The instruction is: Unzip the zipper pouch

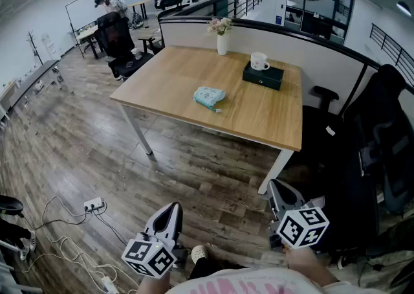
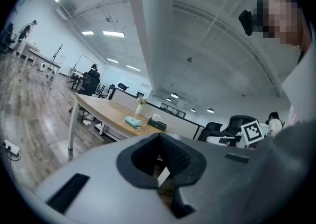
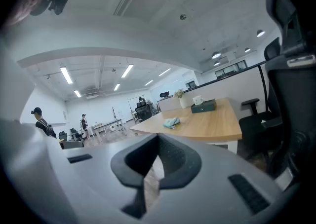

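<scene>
1. Both claws hang low by the person's body, well apart from the table. The left gripper (image 1: 171, 211) has its jaws together with nothing between them. The right gripper (image 1: 274, 188) is also closed and empty.
2. In each gripper view only floor shows through the slit between the jaws. This looks like a carrying posture before the approach, with no grip attempted yet.
3. The small pale blue-green fabric zipper pouch (image 1: 209, 97) lies flat near the middle of the rectangular light wooden table (image 1: 272, 124). It is untouched and far ahead of both grippers.
4. A small tag sticks out at the pouch's near end and may be the zipper pull. From this range I cannot tell whether the pouch is zipped.
5. The pouch sits apart from the white vase of flowers (image 1: 222, 43) at the far edge. It is also clear of the white mug (image 1: 259, 61) on its dark green box (image 1: 264, 77), which probably leaves room for a gripper at each end.
6. Judged from this, the task has not begun: one gripper must pin the fabric while the other takes the pull.
</scene>
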Motion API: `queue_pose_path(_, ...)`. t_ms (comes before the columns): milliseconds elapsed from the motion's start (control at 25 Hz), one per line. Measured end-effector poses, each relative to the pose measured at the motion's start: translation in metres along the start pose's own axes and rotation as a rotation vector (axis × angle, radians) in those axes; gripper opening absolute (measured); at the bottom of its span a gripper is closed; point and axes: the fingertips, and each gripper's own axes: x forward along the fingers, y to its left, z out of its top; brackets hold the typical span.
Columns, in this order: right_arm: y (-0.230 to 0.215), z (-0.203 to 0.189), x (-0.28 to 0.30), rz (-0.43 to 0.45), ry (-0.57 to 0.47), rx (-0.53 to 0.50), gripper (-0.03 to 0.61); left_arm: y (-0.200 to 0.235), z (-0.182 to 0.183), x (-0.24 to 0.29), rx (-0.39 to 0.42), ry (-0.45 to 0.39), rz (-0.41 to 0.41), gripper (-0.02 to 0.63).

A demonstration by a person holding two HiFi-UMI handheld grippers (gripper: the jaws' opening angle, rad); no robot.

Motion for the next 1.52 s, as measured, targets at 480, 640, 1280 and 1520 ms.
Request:
queue_pose_path(480,0.012,0.015,0.024,0.029,-0.018,-0.029,-0.005,0.009,0.023,0.014,-0.004,-0.048,-0.015,0.000)
queue_pose_path(640,0.020,0.022,0.049,0.023,-0.030,-0.020,-0.005,0.028,0.041,0.027,0.004,-0.051,-0.029,0.000)
queue_pose_path(1280,0.055,0.032,0.151,-0.038,-0.086,0.062,-0.005,0.122,0.101,0.086,0.033,-0.054,-0.106,0.000)
queue_pose_path(1520,0.049,0.018,0.183,-0.086,-0.016,0.063,-0.005,0.136,0.095,0.106,0.030,-0.017,-0.146,0.000)
